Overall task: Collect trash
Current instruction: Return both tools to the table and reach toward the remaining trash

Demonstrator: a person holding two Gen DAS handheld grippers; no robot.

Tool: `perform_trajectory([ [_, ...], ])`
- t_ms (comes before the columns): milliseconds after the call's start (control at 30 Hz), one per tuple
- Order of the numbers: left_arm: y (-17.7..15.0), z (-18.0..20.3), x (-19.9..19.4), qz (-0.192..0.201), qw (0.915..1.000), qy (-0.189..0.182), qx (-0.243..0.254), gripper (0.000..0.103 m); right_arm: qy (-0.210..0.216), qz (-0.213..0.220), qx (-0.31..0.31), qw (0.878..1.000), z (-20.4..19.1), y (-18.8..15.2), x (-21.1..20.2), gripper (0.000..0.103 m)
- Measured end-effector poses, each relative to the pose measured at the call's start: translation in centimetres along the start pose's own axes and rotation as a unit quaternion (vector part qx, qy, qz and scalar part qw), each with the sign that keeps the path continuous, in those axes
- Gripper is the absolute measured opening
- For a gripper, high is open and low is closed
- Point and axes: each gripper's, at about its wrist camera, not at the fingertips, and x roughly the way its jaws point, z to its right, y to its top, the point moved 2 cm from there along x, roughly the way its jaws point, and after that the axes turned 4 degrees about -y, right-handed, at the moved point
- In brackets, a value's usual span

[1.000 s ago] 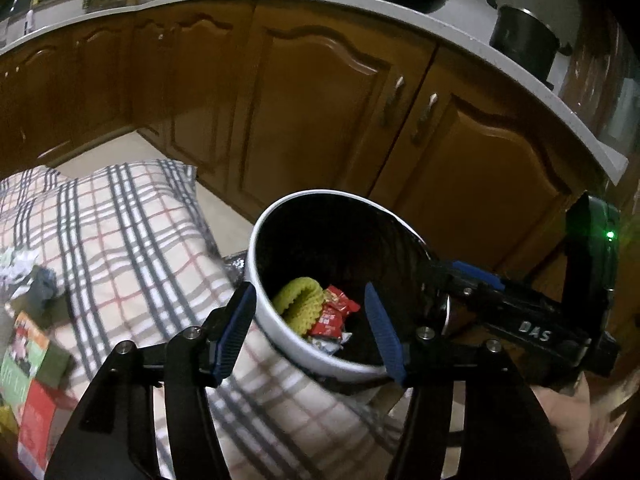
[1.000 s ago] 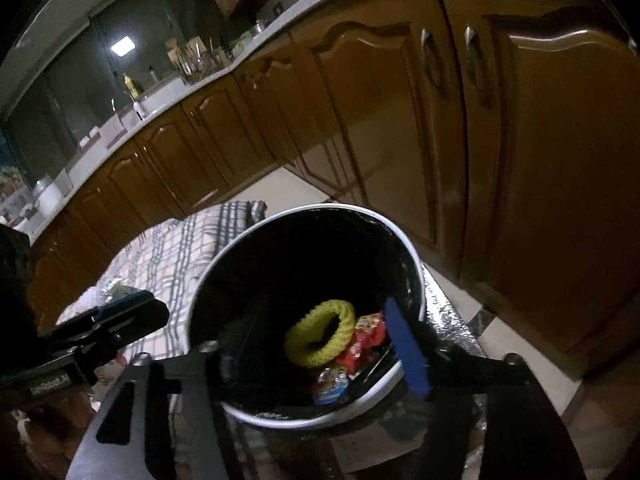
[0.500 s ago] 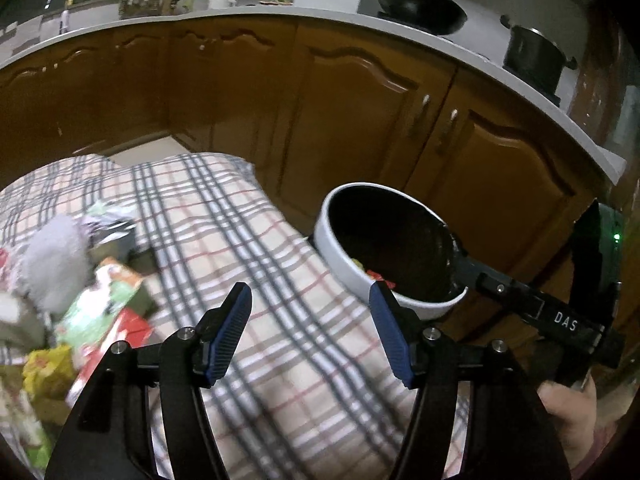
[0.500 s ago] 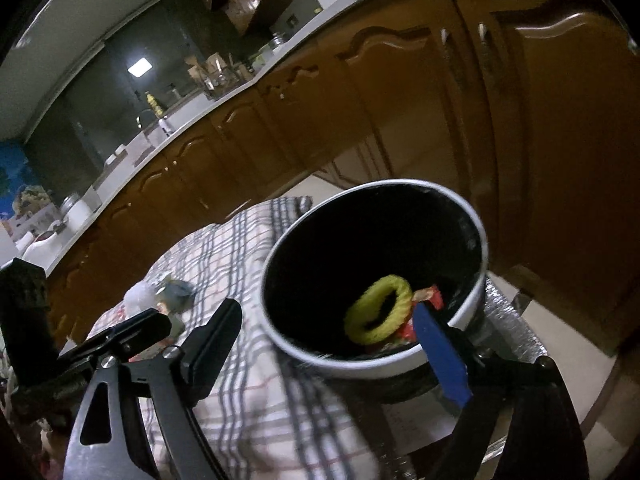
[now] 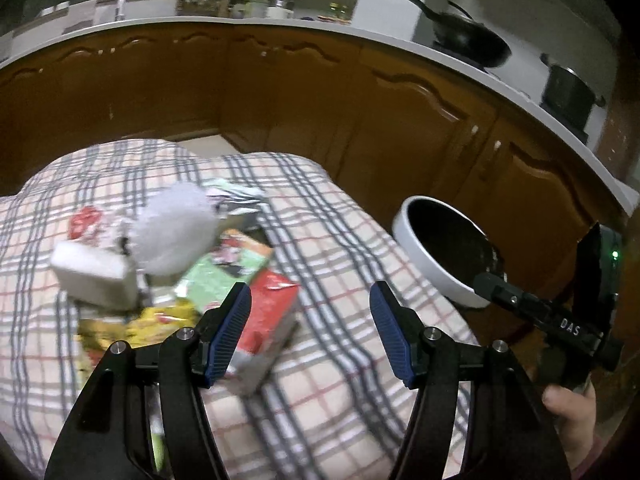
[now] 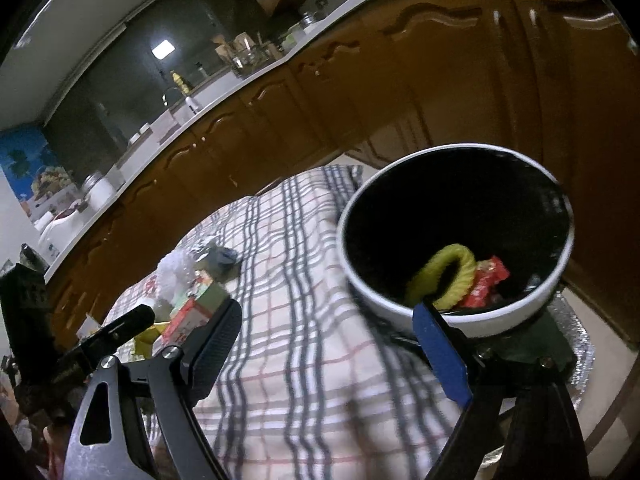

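The left hand-held gripper (image 5: 310, 330) points down at a slant over the checked cloth (image 5: 340, 248), its two blue pads spread apart with nothing between them; the left pad stands in front of a red carton (image 5: 268, 316), and whether they touch cannot be told. The right hand-held gripper (image 6: 328, 344) also tilts downward, its jaws have just been opening and now stand wide with only cloth showing between them. Its blue right pad sits just in front of the rim of the white trash bin (image 6: 460, 320). In the left wrist view a thumb (image 5: 568, 412) of the person's right hand shows at the lower right edge, below the right gripper's black body.

The trash lies in a loose pile on the cloth, left of the left gripper: one white fluffy wad (image 5: 174, 232), one white block (image 5: 92, 276), one green packet (image 5: 224, 268), the red carton, some yellow wrappers (image 5: 132, 324) and a crumpled silvery wrapper (image 5: 236, 200) behind; the blur hides finer detail. A bare stretch of cloth lies between the pile and the bin. The bin stands at the cloth's right edge, close to the brown cabinet doors (image 6: 440, 80). Inside it lie one yellow ribbed ring (image 6: 452, 276) and one red wrapper (image 6: 486, 284), touching each other.
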Motion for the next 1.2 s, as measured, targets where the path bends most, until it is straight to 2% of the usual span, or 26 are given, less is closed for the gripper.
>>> perform_trajectory([
  [433,1.6,-5.1,-1.3,0.013,0.9987,0.036,-0.032,0.062,0.041,-0.009,-0.042,0.998,-5.7,0.9,3.1,0.089],
  [567,2.5,-6.0,-0.8,0.011,0.9983,0.045,-0.034,0.062,0.073,-0.019,-0.033,0.997,-6.6,1.8,4.7,0.087],
  [867,4.5,-8.5,1.8,-0.012,0.9976,0.059,-0.034,0.062,0.107,-0.065,-0.018,0.992,-9.2,4.1,10.6,0.056],
  [1200,5.6,-9.1,5.6,-0.051,0.9968,0.060,-0.011,0.062,0.133,-0.109,-0.003,0.985,-10.9,5.0,15.6,0.052],
])
